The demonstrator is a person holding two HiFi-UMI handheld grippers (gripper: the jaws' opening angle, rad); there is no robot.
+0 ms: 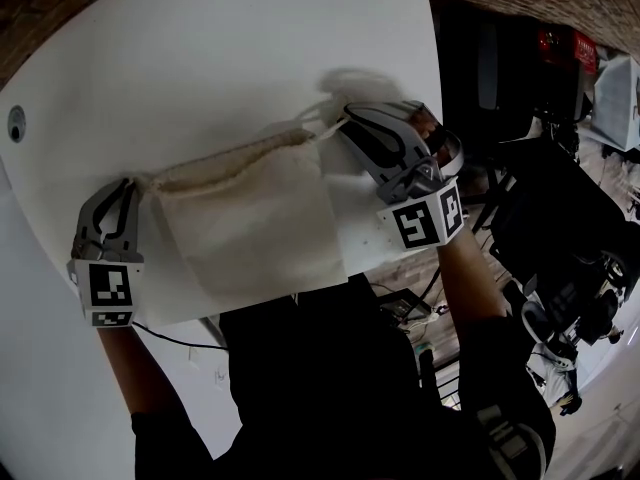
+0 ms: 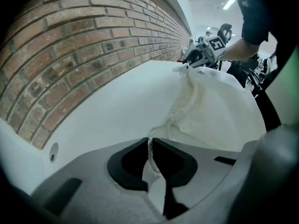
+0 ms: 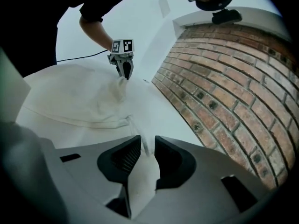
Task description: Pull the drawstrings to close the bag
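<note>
**Bag on bench, one tongs at each end of its mouth**

Bench (image 1: 250, 58): white, rounded edge, brick wall (image 2: 70, 55) beyond it.

Bag (image 1: 245, 218): cream cloth, lying flat on the bench near the person's edge. Its puckered mouth hem runs along the far side, from one tongs to the other.

Left tongs (image 2: 150, 141): at the left end of the hem, just beside the bag's corner, tips pointing down at the bench. Clenched; jaws nearly together.

Right tongs (image 3: 147, 141): at the right end of the hem, tips just off the bag's corner. Released; a clear gap stands between the jaws.

Left drawstring (image 2: 150, 153): thin cord, pinched between the left jaws and running out to the hem.

Right drawstring (image 3: 145, 146): lies in the open gap; pads not pressing on it.
</note>
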